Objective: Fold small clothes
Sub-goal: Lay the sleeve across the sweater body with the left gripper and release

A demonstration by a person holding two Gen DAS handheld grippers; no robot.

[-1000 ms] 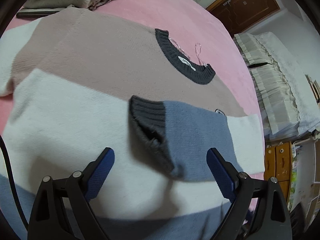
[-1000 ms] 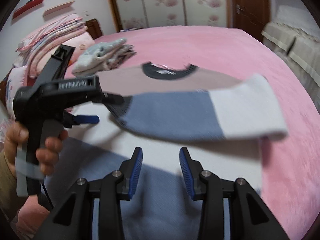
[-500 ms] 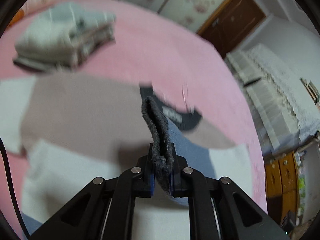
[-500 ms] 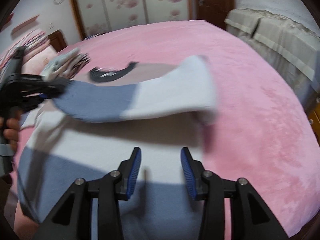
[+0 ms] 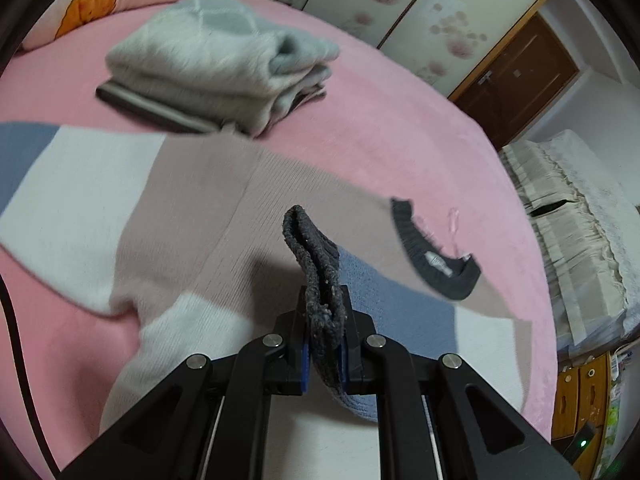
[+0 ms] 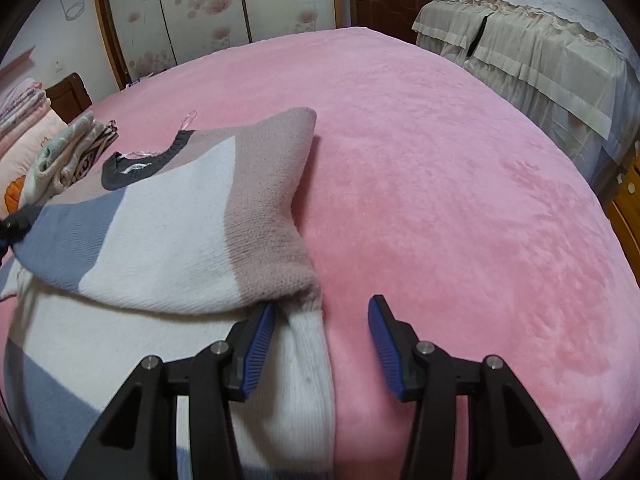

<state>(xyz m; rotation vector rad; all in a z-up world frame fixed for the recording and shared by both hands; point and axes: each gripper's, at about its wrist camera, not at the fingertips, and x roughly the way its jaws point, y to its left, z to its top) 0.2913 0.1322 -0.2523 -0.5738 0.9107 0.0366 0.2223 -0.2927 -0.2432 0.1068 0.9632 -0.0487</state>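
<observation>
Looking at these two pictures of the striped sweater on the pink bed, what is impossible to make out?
- Left wrist view: the dark grey ribbed cuff disappears between the shut fingers; its pinched end is hidden.
- Left wrist view: the tiny white neck label is too small to read.
- Right wrist view: the colour-block knitted sweater runs off the bottom edge; its hem is cut off.

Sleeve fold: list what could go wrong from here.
1. The left claw pinches only the dark cuff; the knit could slip out as the sleeve is carried across.
2. The sleeve hangs off the sweater, so it may land bunched or crooked rather than flat.
3. The right claw is open at the sweater's edge, pinning nothing, so the body may drag across the pink blanket.
</observation>
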